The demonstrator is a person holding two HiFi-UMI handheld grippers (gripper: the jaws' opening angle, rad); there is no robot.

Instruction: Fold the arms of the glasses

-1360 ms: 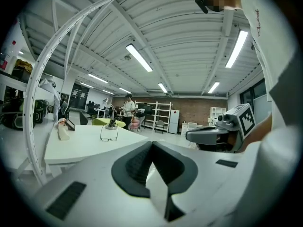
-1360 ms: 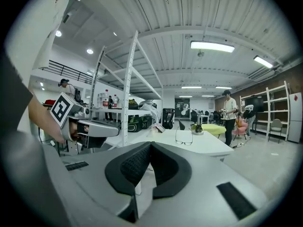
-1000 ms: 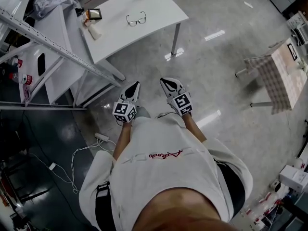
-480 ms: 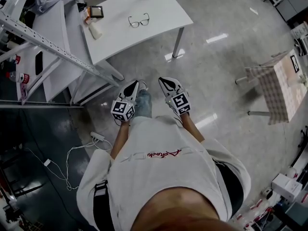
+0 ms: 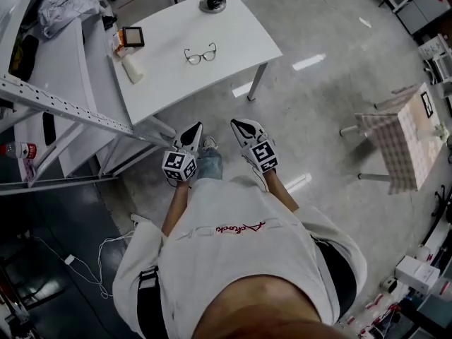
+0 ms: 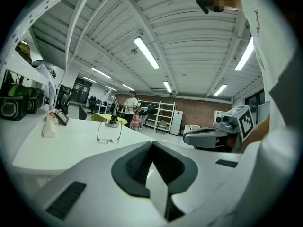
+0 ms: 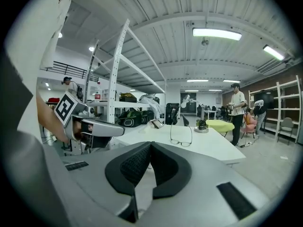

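In the head view, a person [image 5: 233, 260] in a white top stands on a shiny grey floor [image 5: 318, 111] and holds a gripper in each hand. The left gripper [image 5: 197, 126] and the right gripper [image 5: 237, 123] are side by side, near each other, over the floor just in front of a white table [image 5: 240, 41]. The glasses [image 5: 200, 54] lie near the middle of the table, well apart from both grippers. Their arms are open, not folded. A small framed screen [image 5: 133, 36] and a white bottle [image 5: 131, 68] sit near the table's left edge. A round lamp base [image 5: 212, 4] stands at the far edge.

In the left gripper view, the left gripper's two jaws are pressed together at the tips and hold nothing. The glasses sit far ahead on the table, to the left of the jaw tips. The right gripper shows at the right side.

In the right gripper view, the right gripper's jaws are pressed together too, with nothing between them. The glasses sit on the table ahead, a little to the right of the jaw tips. The left gripper shows at the left side.
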